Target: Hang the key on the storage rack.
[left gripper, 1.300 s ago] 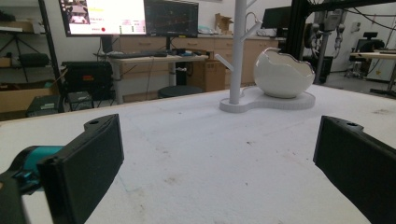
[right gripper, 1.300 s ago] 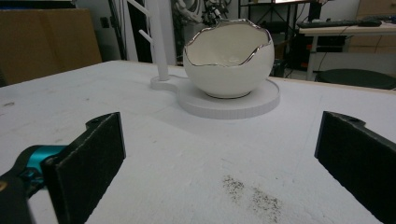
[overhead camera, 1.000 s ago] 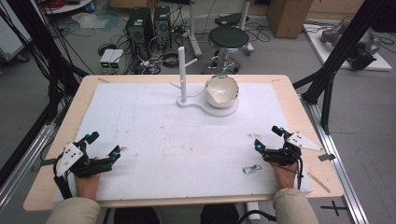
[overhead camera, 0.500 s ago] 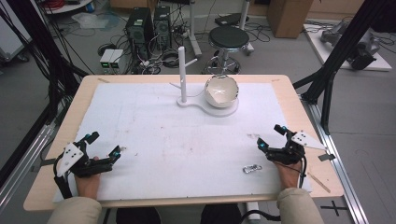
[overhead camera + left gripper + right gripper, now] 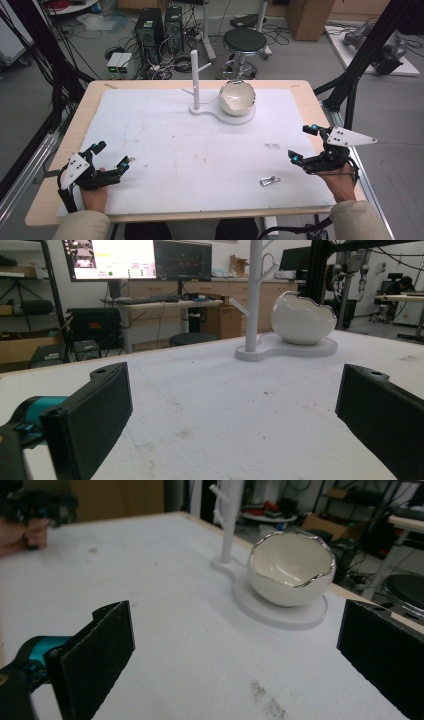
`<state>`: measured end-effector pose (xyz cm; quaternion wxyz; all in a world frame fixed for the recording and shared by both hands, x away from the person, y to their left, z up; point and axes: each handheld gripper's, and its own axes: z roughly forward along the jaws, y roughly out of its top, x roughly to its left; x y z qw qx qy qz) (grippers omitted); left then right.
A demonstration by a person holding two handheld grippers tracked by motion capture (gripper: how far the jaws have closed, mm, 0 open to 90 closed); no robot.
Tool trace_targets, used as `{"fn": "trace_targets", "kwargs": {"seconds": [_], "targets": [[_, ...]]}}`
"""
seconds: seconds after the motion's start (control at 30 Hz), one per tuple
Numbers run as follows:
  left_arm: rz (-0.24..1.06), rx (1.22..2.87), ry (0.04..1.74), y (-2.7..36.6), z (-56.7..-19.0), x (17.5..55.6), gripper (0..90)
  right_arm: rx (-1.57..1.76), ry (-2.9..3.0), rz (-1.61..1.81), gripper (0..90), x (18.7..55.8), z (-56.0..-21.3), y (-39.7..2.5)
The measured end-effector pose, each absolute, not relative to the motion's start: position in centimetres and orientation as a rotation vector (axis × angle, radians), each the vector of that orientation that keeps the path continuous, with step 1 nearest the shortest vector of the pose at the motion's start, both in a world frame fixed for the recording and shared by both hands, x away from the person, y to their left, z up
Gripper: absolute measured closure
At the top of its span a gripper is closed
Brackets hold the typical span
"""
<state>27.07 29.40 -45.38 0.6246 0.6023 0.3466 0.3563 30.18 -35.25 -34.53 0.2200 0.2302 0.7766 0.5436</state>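
White table (image 5: 165,150) (scuffed), cluttered lab floor behind.

Cluttered lab, stool (image 5: 244,41), computer towers (image 5: 161,29)

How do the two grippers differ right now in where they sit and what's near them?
The left gripper sits at the table's near left corner with bare mat around it; the right gripper sits at the near right edge, with a small metal clasp on the mat beside it. The right one's grey plate juts outward past the table edge; the left's lies over the hand. Both are open and hold nothing.
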Motion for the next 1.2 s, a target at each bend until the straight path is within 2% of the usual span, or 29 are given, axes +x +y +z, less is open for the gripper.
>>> {"fn": "trace_targets", "kwargs": {"seconds": [0.43,0.77,0.8,1.07,1.17,1.2], "targets": [[0.818,1.38,0.796,29.4,-45.4,27.1,2.1,0.427,2.467,1.251,0.8,30.0,-34.4,-34.6],[0.816,1.382,0.796,29.4,-45.4,27.1,2.1,0.407,2.661,1.076,1.1,30.5,-36.8,-32.9],[0.817,1.381,0.795,29.4,-45.4,27.1,2.1,0.387,2.706,1.044,4.4,30.7,-37.4,-32.6],[0.816,1.381,0.796,29.4,-45.4,27.1,2.1,0.392,2.779,0.93,5.0,31.1,-39.5,-31.9],[0.817,1.38,0.795,29.4,-45.4,27.1,2.1,0.407,2.818,0.896,7.0,31.1,-40.0,-31.8],[0.816,1.381,0.795,29.4,-45.4,27.1,2.1,0.4,2.86,0.899,17.1,31.3,-40.2,-31.8]]}}
